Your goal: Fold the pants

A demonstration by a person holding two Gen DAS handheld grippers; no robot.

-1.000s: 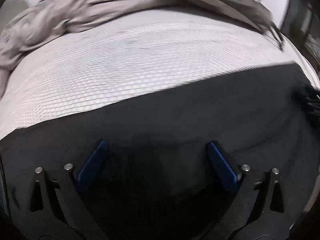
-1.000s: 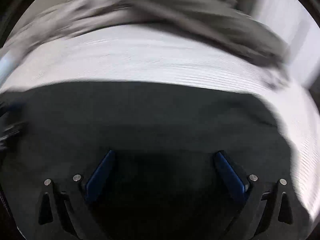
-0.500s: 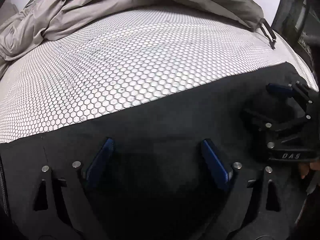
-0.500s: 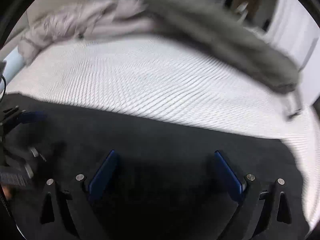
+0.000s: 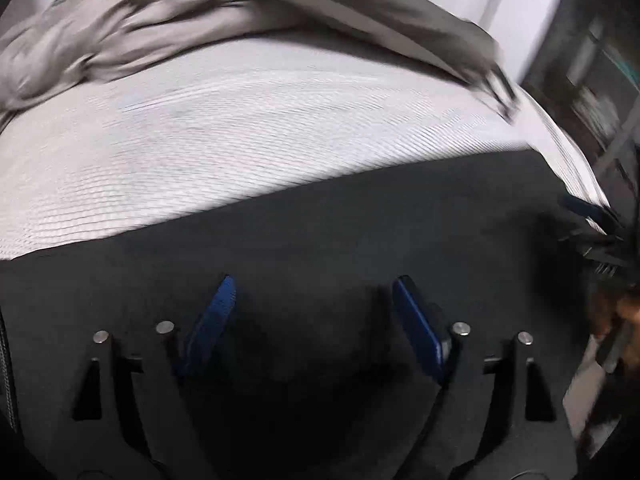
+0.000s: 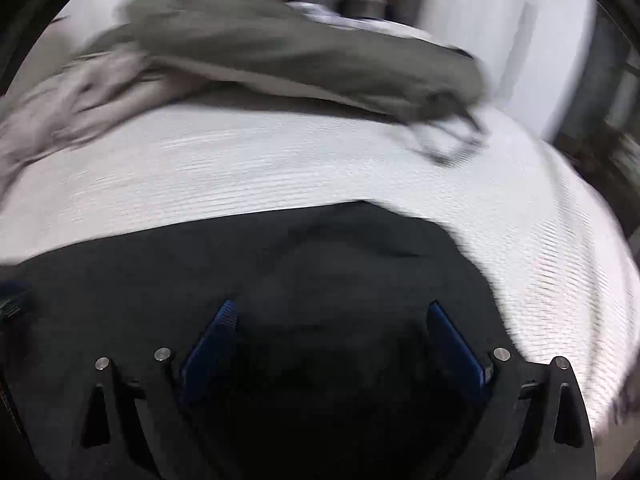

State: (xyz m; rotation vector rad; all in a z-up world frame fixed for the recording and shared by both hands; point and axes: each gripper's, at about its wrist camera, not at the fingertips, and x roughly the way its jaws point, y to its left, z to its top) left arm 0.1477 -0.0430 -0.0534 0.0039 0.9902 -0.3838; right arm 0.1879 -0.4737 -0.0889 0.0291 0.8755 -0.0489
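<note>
Black pants (image 5: 360, 232) lie flat across the near part of a white honeycomb-patterned bed surface (image 5: 240, 140). My left gripper (image 5: 314, 284) points down at the pants, its blue pads apart and its jaws closing, with dark cloth between and below them; no pinch shows. In the right wrist view the pants (image 6: 280, 264) end in a rumpled corner at the right. My right gripper (image 6: 332, 308) stands open over that end, nothing pinched. The right gripper (image 5: 592, 224) also shows at the right edge of the left wrist view.
Grey garments (image 5: 200, 28) are heaped along the far side of the bed, with a strap and buckle (image 6: 452, 140) trailing toward the right. The bed's edge drops off at the right, with dark furniture (image 5: 592, 80) beyond. A hand (image 5: 616, 312) shows at the far right.
The left gripper's blue pads have come closer together. Both views have shifted and blurred. The right gripper has slid toward the right edge of the left wrist view.
</note>
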